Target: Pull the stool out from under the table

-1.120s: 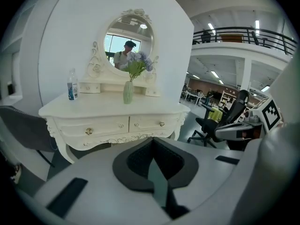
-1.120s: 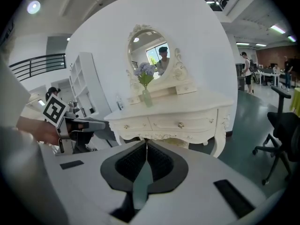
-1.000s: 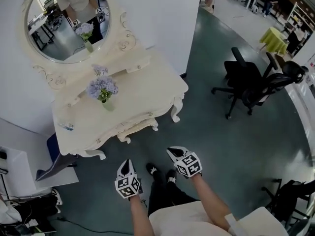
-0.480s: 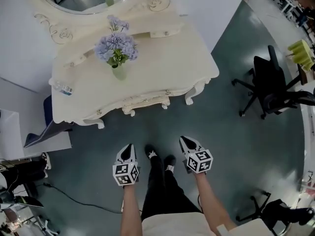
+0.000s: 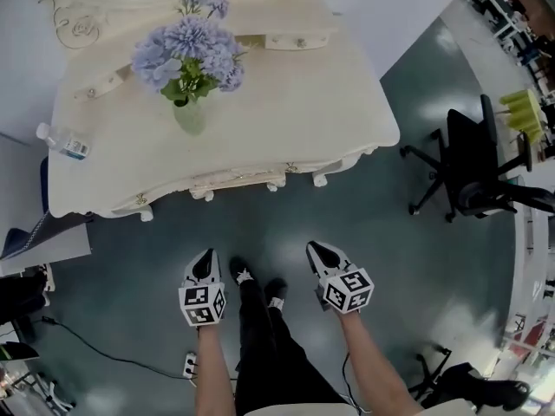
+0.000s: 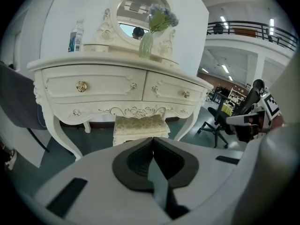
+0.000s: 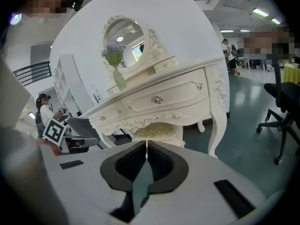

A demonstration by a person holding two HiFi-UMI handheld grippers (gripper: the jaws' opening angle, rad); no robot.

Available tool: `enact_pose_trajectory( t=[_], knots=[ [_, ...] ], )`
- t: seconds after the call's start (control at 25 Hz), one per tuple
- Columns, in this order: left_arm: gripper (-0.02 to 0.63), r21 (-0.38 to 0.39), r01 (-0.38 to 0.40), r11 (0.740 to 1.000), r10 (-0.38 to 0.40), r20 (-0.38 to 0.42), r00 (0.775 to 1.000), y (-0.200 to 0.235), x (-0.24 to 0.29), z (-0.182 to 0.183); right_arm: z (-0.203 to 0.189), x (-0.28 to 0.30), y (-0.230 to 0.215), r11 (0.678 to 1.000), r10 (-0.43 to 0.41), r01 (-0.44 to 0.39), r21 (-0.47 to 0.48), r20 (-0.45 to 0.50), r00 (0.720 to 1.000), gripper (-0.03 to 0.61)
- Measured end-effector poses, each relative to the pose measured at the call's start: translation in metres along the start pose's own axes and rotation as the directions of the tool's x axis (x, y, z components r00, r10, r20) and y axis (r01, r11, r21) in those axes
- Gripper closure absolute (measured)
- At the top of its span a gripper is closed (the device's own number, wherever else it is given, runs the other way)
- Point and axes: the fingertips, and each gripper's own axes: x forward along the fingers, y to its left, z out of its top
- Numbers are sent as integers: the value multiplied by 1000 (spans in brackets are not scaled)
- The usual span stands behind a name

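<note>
A cream stool (image 6: 139,128) with a patterned cushion sits tucked under the white dressing table (image 5: 286,120); the same stool (image 7: 157,131) shows between the table legs in the right gripper view. From the head view the tabletop hides it. My left gripper (image 5: 205,263) and right gripper (image 5: 314,251) hover over the floor in front of the table, well short of it. Both are shut with nothing between the jaws. The left gripper (image 6: 152,139) and right gripper (image 7: 146,143) each point toward the stool.
On the table stand a vase of purple flowers (image 5: 186,68) and a water bottle (image 5: 62,141), with a mirror (image 6: 136,13) at the back. A black office chair (image 5: 473,167) stands to the right. A cable (image 5: 104,349) and a power strip (image 5: 187,366) lie on the floor at left.
The view has swung and closed in on the table, which now fills the top of the head view. Both grippers stay shut and have come closer to the table's front.
</note>
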Motion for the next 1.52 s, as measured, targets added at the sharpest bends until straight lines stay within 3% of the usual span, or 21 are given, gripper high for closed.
enact_pose_trajectory(
  t=[0.12, 0.24, 0.56, 0.72, 0.92, 1.16, 1.52],
  knots=[
    [598, -20, -22, 1000, 22, 9, 1000, 13, 14, -10, -9, 15, -16, 1000, -11, 10, -17, -36, 999, 532],
    [598, 14, -28, 1000, 28, 13, 1000, 25, 29, -16, -15, 39, -23, 1000, -5, 4, -12, -64, 998, 532],
    [598, 26, -74, 997, 73, 15, 997, 69, 72, -37, -29, 110, -40, 988, -13, -4, -157, -107, 994, 532],
    [598, 35, -71, 997, 72, -7, 997, 67, 92, -49, -34, 139, -58, 980, -29, 6, -198, -116, 993, 532],
    [598, 76, -36, 996, 38, -26, 999, 69, 121, -66, -46, 178, -71, 979, -25, 0, -203, -118, 993, 532],
    [598, 37, -52, 998, 53, -19, 998, 95, 154, -75, -72, 219, -103, 985, -34, 9, -173, -142, 989, 532],
    [598, 152, -13, 988, 19, -34, 999, 132, 214, -102, -96, 273, -136, 973, -27, -4, -232, -128, 991, 531]
  ],
)
